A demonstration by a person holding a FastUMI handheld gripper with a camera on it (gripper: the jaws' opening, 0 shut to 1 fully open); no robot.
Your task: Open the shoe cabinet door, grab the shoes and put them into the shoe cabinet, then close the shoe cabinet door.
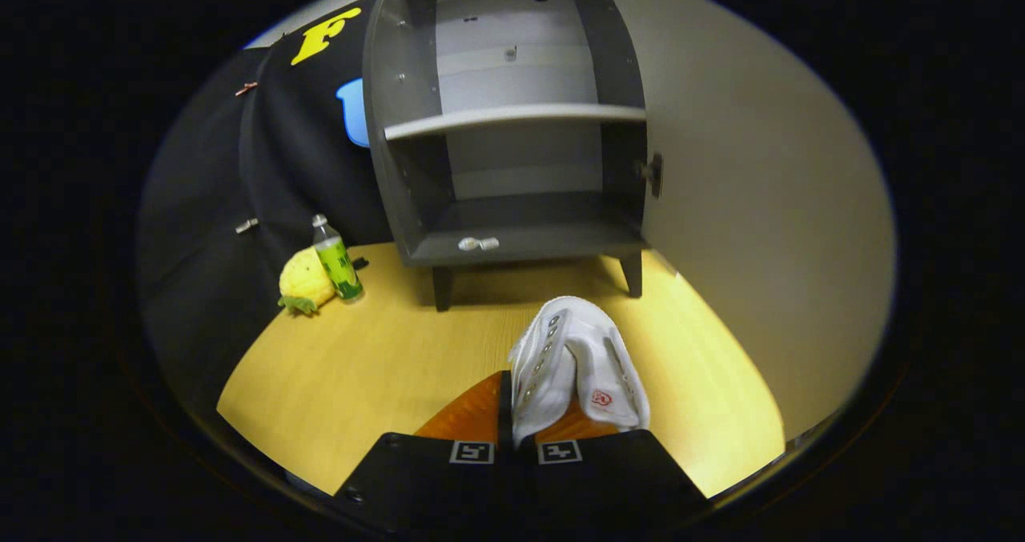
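in the gripper view the tongs (516, 414) are closed on a white shoe (578, 366), pinching its side wall between both fingers, so the shoe stands out just ahead of them, above the yellow wooden table (376, 374). beyond the shoe stands the grey shoe cabinet (512, 118) on short dark legs, its door (761, 206) swung wide open to the right. inside, one shelf (512, 118) splits it into an upper and a lower compartment, and a small white object (478, 243) lies on the near lip of the cabinet floor. to the far left, near the cabinet, a green-labelled bottle (336, 258) stands upright, touching a yellow plush toy (304, 282) on its left
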